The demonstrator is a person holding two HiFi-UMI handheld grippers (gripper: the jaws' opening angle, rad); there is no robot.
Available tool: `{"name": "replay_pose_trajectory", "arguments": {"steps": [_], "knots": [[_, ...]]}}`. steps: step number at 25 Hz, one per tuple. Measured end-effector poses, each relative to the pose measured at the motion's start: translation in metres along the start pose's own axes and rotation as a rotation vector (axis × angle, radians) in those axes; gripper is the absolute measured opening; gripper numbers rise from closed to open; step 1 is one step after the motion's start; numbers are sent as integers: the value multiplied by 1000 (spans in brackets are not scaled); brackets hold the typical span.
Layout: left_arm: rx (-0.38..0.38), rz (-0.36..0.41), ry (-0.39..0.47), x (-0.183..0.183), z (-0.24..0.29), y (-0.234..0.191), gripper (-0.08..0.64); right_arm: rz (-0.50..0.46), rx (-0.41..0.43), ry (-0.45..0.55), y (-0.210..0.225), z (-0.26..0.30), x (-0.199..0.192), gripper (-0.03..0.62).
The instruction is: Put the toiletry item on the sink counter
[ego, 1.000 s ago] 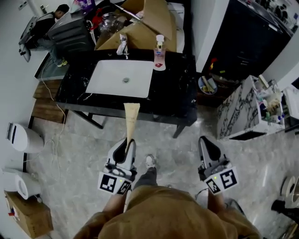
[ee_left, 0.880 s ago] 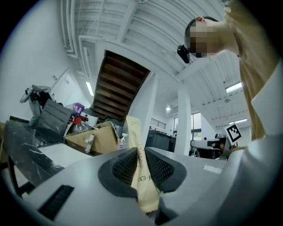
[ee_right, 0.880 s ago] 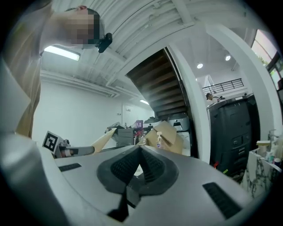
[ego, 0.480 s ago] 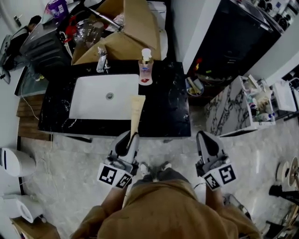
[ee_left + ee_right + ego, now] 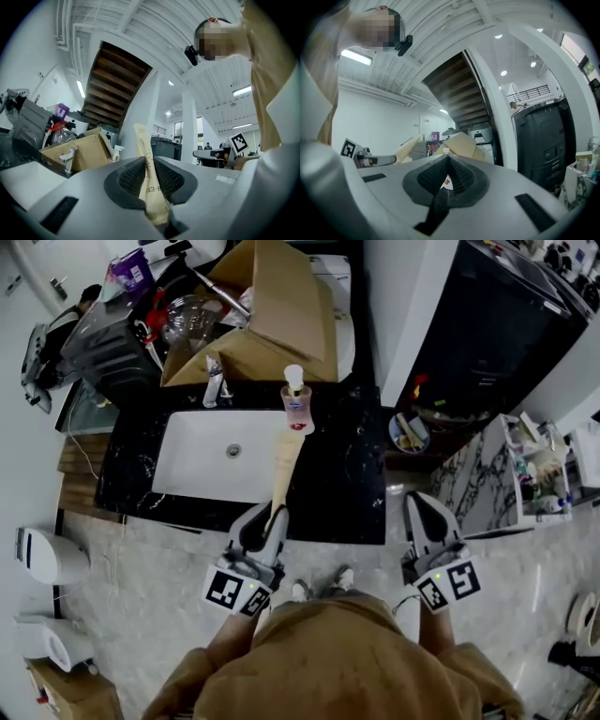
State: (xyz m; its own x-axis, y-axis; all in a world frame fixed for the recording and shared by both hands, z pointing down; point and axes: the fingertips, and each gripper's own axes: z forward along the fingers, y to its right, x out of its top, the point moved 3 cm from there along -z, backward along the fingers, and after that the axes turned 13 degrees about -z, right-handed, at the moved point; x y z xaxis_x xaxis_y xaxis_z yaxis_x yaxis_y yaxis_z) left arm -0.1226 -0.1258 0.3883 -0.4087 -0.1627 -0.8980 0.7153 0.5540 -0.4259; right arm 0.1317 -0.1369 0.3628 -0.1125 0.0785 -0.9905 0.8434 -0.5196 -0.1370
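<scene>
A long beige tube of toiletry sticks out forward from my left gripper, which is shut on its lower end. The tube's far end hangs over the front of the black marble sink counter, near the right edge of the white basin. In the left gripper view the tube stands pinched between the dark pads of the left gripper. My right gripper is held short of the counter's front right corner. Its jaws meet, with nothing held, in the right gripper view.
A pump soap bottle stands behind the basin, and a faucet is at the back left. An open cardboard box and clutter sit behind the counter. A black cabinet and a small bin stand to the right.
The person has walked up to the counter. The held tube, earlier over the floor short of the counter, now reaches over its front edge. Both grippers kept their grip state.
</scene>
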Motion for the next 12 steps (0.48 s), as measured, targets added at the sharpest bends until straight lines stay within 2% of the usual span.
{"name": "replay_pose_trajectory", "arguments": {"steps": [7,12], "knots": [[69,29,-2,-5,1,0,52,20,117,41,-4,38,-6,3],[102,47,-13,-10,2,-1,52,21,137,51,2,42,-7,3]]}}
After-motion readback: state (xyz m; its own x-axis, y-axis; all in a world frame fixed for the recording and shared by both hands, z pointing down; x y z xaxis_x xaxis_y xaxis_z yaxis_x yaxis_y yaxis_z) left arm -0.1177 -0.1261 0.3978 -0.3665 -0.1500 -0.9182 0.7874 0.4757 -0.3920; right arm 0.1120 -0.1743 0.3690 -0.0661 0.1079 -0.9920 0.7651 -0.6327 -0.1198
